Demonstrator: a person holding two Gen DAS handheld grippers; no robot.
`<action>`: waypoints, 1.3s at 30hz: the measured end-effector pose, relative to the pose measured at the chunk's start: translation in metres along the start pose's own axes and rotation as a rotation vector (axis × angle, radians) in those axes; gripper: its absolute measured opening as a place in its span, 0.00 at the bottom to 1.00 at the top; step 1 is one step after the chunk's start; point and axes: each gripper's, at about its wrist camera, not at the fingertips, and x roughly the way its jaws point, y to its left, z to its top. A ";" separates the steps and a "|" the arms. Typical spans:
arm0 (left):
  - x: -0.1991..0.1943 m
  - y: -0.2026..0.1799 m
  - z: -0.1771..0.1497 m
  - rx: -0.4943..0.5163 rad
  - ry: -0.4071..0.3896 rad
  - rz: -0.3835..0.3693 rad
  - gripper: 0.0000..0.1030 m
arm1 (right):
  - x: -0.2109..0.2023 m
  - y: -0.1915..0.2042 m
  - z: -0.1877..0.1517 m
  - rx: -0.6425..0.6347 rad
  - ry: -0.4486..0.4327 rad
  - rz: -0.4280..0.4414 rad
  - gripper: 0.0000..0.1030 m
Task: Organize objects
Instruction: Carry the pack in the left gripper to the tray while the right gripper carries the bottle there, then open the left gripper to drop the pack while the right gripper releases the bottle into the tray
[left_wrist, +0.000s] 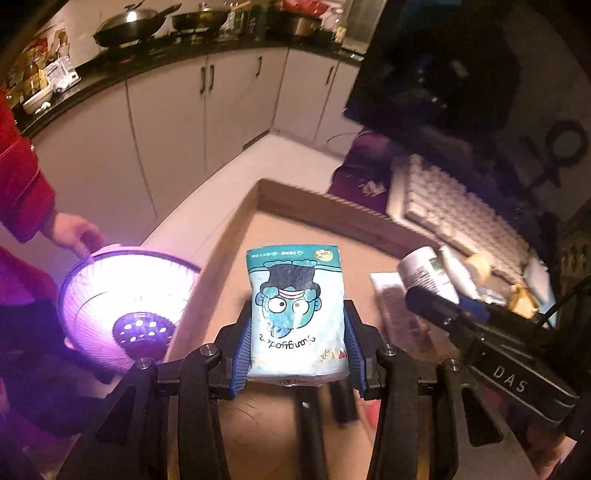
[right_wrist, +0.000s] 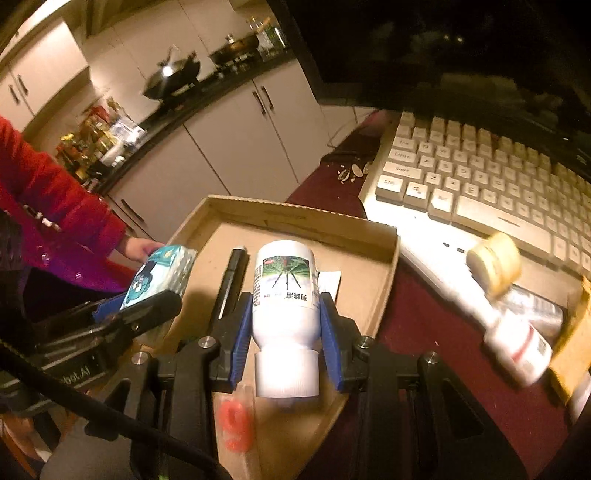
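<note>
Slippage is the main risk: left gripper (left_wrist: 298, 341) fingers clamp the packet (left_wrist: 296, 314) low, right gripper (right_wrist: 284, 326) fingers pinch the bottle (right_wrist: 285, 295) near its cap, both above the cardboard tray (right_wrist: 384, 236).

Mounted behind each tongs, angled steeply down, close above the cardboard tray (left_wrist: 332, 218); shared: tray, keyboard (right_wrist: 480, 177) toward two o'clock.

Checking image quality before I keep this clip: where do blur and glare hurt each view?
Left wrist view: the white keyboard and the items at right are motion-smeared, the purple slotted colander glows overexposed, and the teal cartoon snack packet stays sharp. Right wrist view: the white labelled bottle is crisp though its cap blows out, the cream-capped bottle at right is smeared; both views bend the cabinets.
</note>
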 end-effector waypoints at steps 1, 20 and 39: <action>0.003 0.001 0.001 -0.004 0.004 0.011 0.38 | 0.003 0.001 0.002 -0.008 0.013 -0.012 0.32; 0.023 0.001 0.003 -0.016 0.062 0.004 0.44 | 0.012 0.002 0.009 -0.034 0.018 -0.011 0.44; -0.078 -0.121 -0.090 0.204 -0.133 -0.224 0.57 | -0.110 -0.046 -0.074 0.052 -0.170 0.025 0.68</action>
